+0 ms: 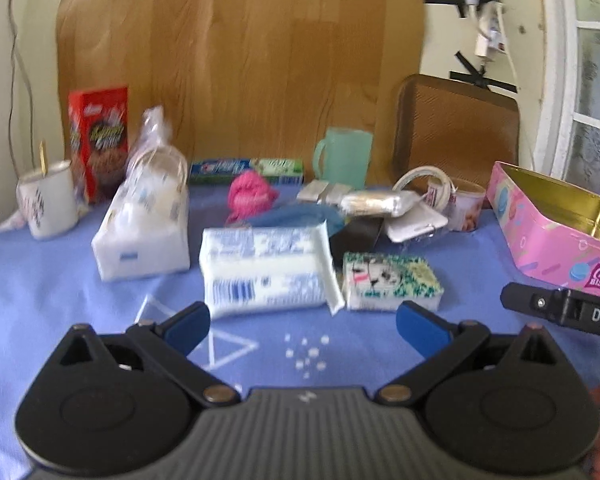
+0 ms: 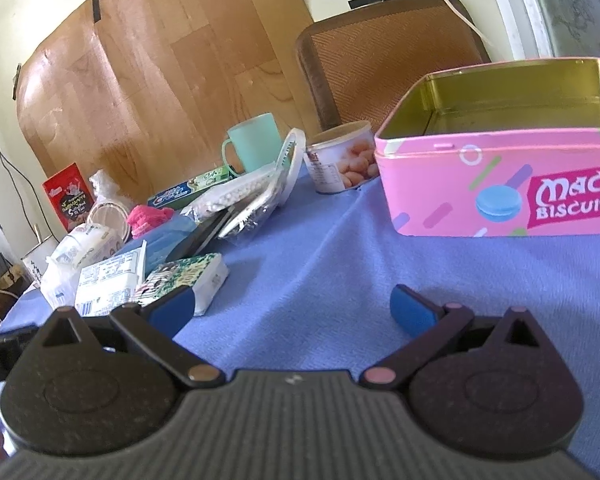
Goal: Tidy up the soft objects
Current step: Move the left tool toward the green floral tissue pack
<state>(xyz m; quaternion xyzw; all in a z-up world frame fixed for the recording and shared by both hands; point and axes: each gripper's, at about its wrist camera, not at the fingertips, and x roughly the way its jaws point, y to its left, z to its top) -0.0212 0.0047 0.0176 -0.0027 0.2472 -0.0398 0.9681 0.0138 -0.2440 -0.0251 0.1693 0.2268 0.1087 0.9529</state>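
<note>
My left gripper (image 1: 303, 326) is open and empty, just short of a white and blue tissue pack (image 1: 266, 268) lying on the blue cloth. A patterned green and white pack (image 1: 392, 280) lies right of it, a white bagged pack (image 1: 144, 224) left of it, and a pink knitted thing (image 1: 249, 196) behind. My right gripper (image 2: 294, 312) is open and empty above bare cloth, with the patterned pack (image 2: 196, 280) at its left finger and the open pink biscuit tin (image 2: 500, 184) ahead to the right. The tin (image 1: 556, 220) holds nothing that I can see.
At the back stand a white mug (image 1: 50, 204), a red cereal box (image 1: 98, 140), a toothpaste box (image 1: 246, 170), a green cup (image 1: 344, 158), a printed can (image 2: 340, 162) and a pile of packets (image 1: 380, 204). A chair (image 2: 388, 52) stands behind the table.
</note>
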